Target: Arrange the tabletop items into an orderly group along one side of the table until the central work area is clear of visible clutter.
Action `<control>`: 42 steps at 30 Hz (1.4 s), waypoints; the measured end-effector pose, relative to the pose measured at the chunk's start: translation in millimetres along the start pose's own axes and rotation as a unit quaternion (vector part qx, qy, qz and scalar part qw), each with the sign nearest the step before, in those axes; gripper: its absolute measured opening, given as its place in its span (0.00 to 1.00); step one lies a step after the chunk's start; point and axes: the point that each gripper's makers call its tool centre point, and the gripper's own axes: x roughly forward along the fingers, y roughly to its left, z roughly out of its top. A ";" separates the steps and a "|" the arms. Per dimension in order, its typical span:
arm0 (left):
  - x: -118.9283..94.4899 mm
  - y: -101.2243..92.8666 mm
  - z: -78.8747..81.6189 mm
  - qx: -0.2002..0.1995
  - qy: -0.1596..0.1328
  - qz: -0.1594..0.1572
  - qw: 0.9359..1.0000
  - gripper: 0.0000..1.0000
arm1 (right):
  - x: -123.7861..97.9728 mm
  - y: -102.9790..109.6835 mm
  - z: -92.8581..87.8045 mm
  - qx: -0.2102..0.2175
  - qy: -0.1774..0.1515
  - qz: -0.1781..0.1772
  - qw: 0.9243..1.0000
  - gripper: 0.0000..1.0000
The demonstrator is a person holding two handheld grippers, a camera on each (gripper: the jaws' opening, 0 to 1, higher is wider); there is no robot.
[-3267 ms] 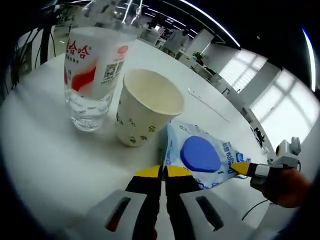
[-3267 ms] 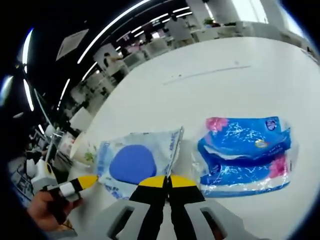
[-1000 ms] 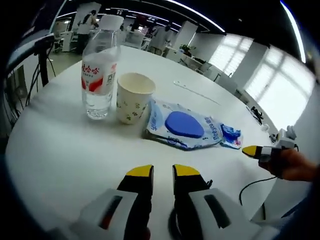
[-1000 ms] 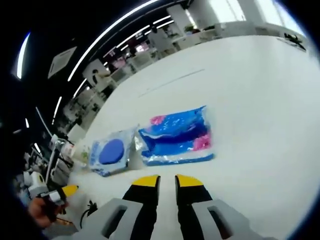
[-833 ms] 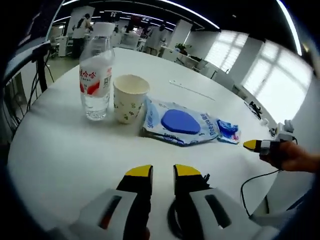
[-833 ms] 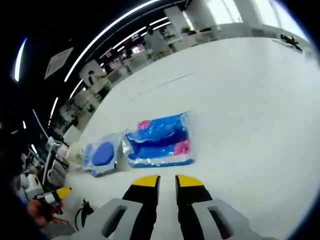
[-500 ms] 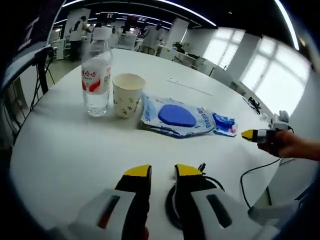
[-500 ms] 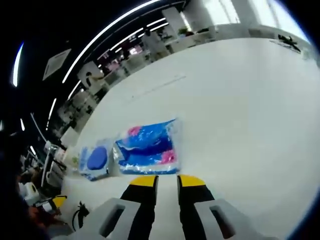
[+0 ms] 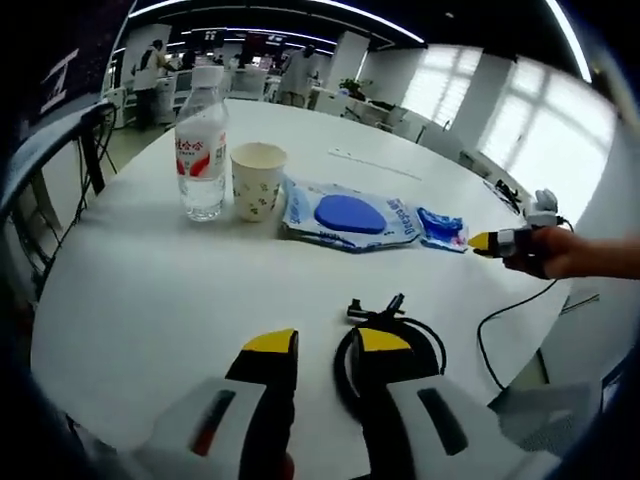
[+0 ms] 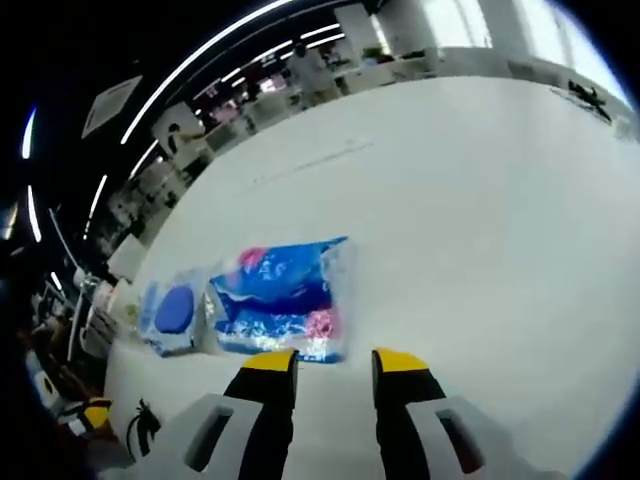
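Row: a bottle (image 9: 202,150), a cup (image 9: 257,180), a wipes pack (image 9: 345,216) and a tissue pack (image 9: 440,225) stood side by side in one line toward the far side of the bench (image 9: 150,290), each touching or just beside the next; I judged this the orderly group the task asks for.
Why so placed: the tall items stood upright at one end and the flat packs lay flat at the other, which left the bench's middle and near part bare of task items.
Cable: a black coiled cable (image 9: 390,345) lay at the near edge of the bench, just ahead of the left gripper (image 9: 325,345); it could count as remaining clutter.
Left gripper: jaws spread a little, holding nothing, well back from the row.
Right gripper: jaws (image 10: 325,362) spread, empty, hovering just short of the tissue pack's near edge (image 10: 285,300); in the left gripper view it showed beside that pack (image 9: 490,241), held in a hand (image 9: 565,255).
Writing: the bottle bore a red-and-white label with Chinese characters too small to read; the wipes pack had a blue oval lid and print I could not make out; the cup carried a small green pattern.
Progress: grouping looked nearly finished.
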 end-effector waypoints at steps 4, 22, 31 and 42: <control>-3.9 -6.4 -3.7 0.002 0.002 -0.006 1.000 0.20 | 5.5 -0.4 6.3 -0.004 0.004 -0.002 1.000 0.28; -21.4 -14.8 -13.3 0.006 0.003 -0.003 1.000 0.21 | 21.8 -5.2 16.0 -0.040 0.025 -0.011 0.999 0.03; -22.0 -14.7 -15.6 -0.001 0.002 0.000 1.000 0.20 | 19.0 -9.8 17.8 -0.037 0.019 -0.009 0.999 0.00; -18.2 -18.7 -12.9 0.002 0.002 -0.006 1.000 0.20 | 19.4 -10.6 21.6 -0.026 0.008 -0.006 1.000 0.03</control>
